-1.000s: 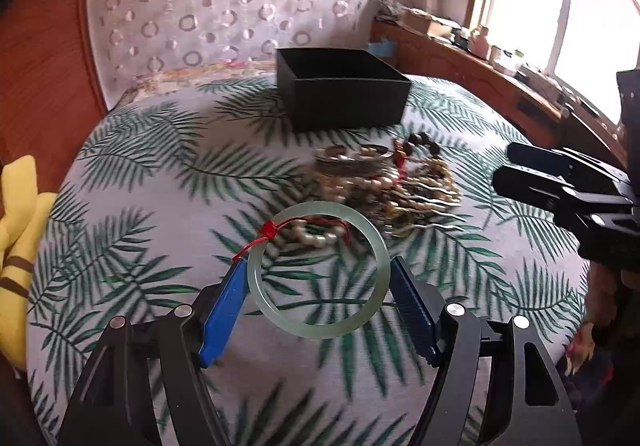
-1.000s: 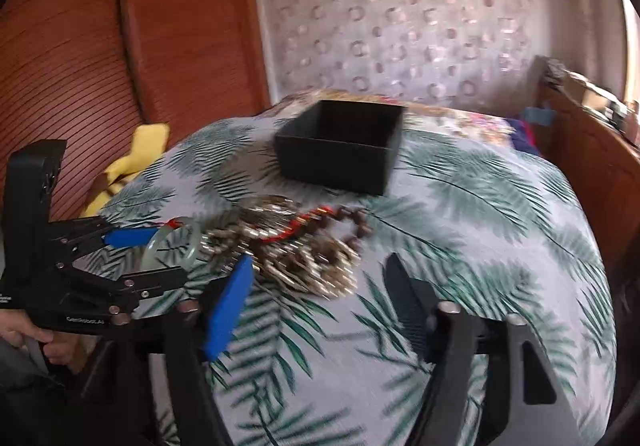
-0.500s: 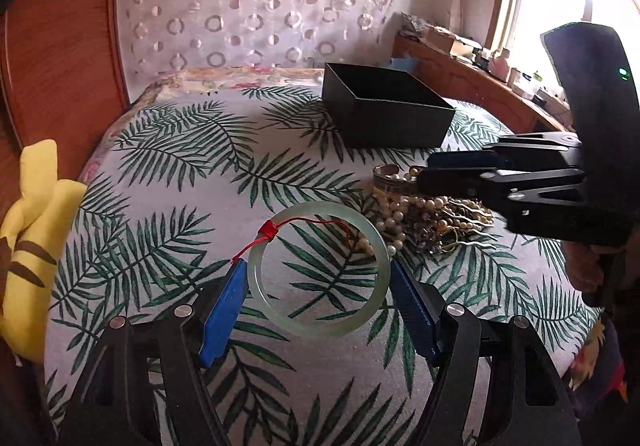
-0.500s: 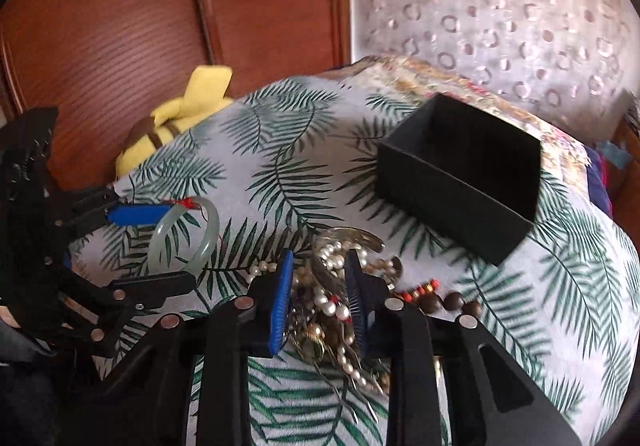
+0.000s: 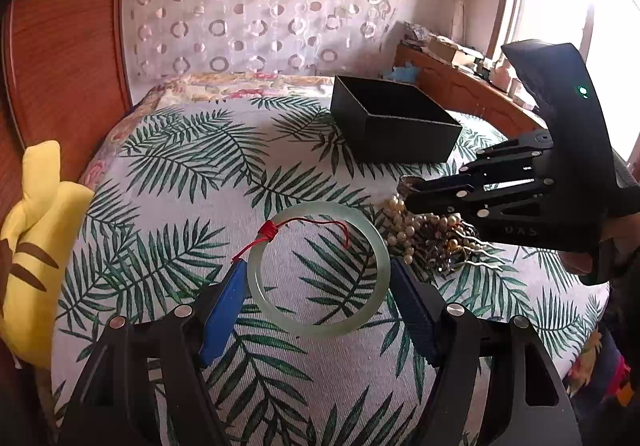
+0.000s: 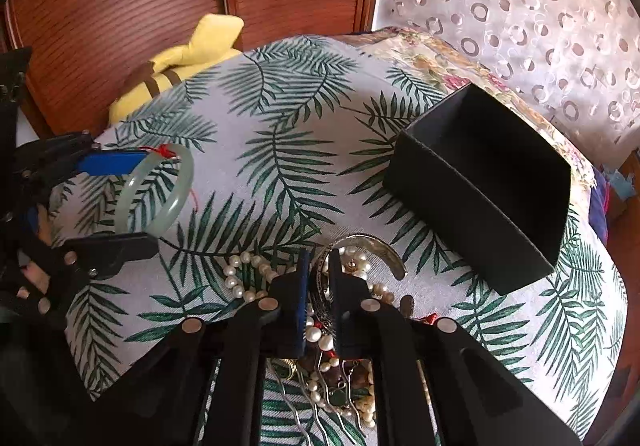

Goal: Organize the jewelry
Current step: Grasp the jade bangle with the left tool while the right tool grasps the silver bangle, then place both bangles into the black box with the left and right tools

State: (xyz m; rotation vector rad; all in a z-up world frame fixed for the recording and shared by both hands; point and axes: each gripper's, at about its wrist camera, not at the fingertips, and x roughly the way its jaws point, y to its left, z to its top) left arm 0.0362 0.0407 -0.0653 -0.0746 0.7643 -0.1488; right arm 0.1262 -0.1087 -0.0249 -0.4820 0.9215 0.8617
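Here, in the left wrist view, the left hand-held gripper (image 5: 320, 298) clasps the jade bangle (image 5: 318, 269) flat, the black box (image 5: 394, 128) ahead-right, while in the right wrist view the right hand-held gripper (image 6: 320, 278) is closing upon a metal bangle (image 6: 366, 252) in the jewelry pile (image 6: 332, 346), box up-right, nearer.

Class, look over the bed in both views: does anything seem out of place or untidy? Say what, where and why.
The heap of pearl strands, beads and metal pieces lies tangled on the palm-leaf bedspread, beside the open black box, whose visible interior looks empty. The pale green jade bangle with a red cord is also still outside it.
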